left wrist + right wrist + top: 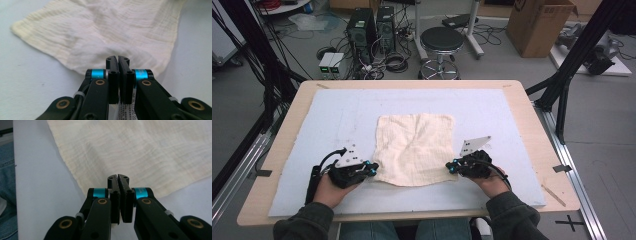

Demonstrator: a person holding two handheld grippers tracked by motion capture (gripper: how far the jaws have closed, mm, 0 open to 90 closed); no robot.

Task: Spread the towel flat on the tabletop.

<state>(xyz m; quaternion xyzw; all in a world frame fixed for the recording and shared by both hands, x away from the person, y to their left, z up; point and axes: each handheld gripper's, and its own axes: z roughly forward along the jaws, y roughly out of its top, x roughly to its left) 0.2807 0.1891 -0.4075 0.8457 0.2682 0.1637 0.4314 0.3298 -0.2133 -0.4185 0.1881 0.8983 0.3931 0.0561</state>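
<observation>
A cream crinkled cloth (414, 147) lies spread flat on the pale blue mat (347, 110). My left gripper (373, 167) is at its near left corner. In the left gripper view the jaws stand together on that corner of the cloth (100, 30), my left gripper (118, 60) is shut on it, and the fabric bulges slightly just ahead of the tips. A printed label shows under the jaws. My right gripper (451, 167) is at the near right corner. In the right gripper view my right gripper (118, 178) is shut on the edge of the cloth (140, 150).
The mat covers most of a light wooden table (287, 130). On the floor beyond stand a black stool (441, 42), computer towers (362, 30) with cables, and a cardboard box (537, 25). Black frame legs (569, 65) rise at the right.
</observation>
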